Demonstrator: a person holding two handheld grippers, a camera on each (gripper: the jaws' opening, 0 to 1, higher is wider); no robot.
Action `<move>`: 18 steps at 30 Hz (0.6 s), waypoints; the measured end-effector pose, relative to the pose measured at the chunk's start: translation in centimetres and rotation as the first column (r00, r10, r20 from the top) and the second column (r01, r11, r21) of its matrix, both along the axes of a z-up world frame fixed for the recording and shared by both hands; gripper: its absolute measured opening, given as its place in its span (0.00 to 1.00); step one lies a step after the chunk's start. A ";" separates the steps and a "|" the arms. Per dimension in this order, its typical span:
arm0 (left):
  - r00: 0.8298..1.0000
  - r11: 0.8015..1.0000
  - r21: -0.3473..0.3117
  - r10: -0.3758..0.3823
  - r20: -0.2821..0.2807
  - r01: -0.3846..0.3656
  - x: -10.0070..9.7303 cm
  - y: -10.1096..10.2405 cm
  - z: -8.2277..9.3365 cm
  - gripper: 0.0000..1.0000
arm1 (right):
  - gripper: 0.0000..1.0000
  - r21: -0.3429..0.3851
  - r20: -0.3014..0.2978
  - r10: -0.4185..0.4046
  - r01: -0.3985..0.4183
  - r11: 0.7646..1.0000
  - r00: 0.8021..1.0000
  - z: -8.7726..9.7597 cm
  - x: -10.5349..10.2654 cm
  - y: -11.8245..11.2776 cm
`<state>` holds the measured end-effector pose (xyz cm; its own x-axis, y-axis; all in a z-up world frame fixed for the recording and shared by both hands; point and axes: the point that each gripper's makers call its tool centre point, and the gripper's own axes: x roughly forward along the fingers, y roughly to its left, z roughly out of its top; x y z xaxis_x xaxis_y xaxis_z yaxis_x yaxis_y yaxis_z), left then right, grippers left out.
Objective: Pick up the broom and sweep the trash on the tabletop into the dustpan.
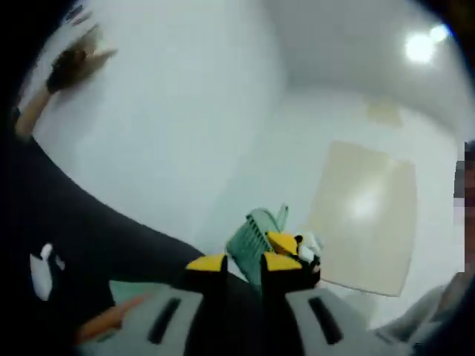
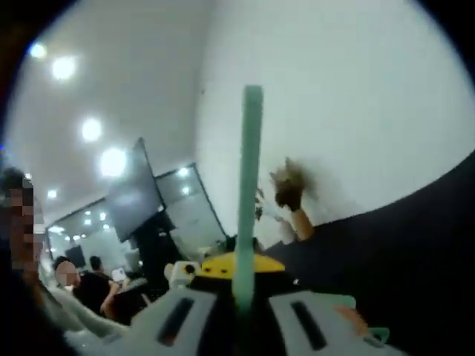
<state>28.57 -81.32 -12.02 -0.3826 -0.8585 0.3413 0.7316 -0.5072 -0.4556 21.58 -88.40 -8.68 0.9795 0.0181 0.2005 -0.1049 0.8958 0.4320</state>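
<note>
- White wall (image 1: 171, 111) takes most of the left gripper view; same wall (image 2: 356, 96) in the right gripper view, ceiling lights (image 2: 90, 130) off to its left.
- Black counter (image 1: 67, 222) runs across the lower left of the left gripper view; in the right gripper view it (image 2: 415, 245) sits lower right.
- Beige panel (image 1: 364, 215) lies flat on a pale surface, right of my left gripper.
- People (image 2: 93, 285) stand far back in the room, small and blurred.
- Green dustpan (image 1: 252, 241) is held at my left gripper (image 1: 243, 261); yellow-tipped fingers closed on its edge, pan tilted up off the counter.
- Broom: green handle (image 2: 249, 193) rises straight up between the fingers of my right gripper (image 2: 239, 271), clamped on it. Bristle end is not visible.
- Brown clump (image 1: 70, 67) against the wall at the counter's far edge; also seen at (image 2: 288, 189). Too blurred to identify.
- White scrap (image 1: 43, 271) on the counter, lower left.
</note>
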 end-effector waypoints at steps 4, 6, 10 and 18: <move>0.992 0.998 0.052 0.037 0.117 -0.044 1.1 -0.2 -1.1 0.18 | 0.02 -0.052 -0.035 -0.067 0.065 0.997 0.997 -0.4 -0.5 -2.3; 0.988 0.996 0.071 0.047 0.146 -0.057 1.4 -0.2 -1.3 0.17 | 0.02 -0.075 -0.045 -0.103 0.100 0.992 0.994 -0.5 -0.9 -3.4; 0.981 0.990 0.121 0.049 0.186 -0.072 1.7 -0.4 -2.2 0.17 | 0.02 -0.091 -0.068 -0.147 0.141 0.986 0.987 -1.0 -1.4 -5.8; 0.959 0.979 0.173 0.058 0.278 -0.110 2.2 -1.2 -3.7 0.17 | 0.02 -0.146 -0.075 -0.270 0.257 0.955 0.960 -2.2 -2.9 -8.8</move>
<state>30.75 -82.55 -15.76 -0.3624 -0.9296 0.0677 0.8765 -0.3646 -0.3143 18.63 -97.16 -10.87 0.9672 -0.2228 0.1216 0.1776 0.9363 0.3029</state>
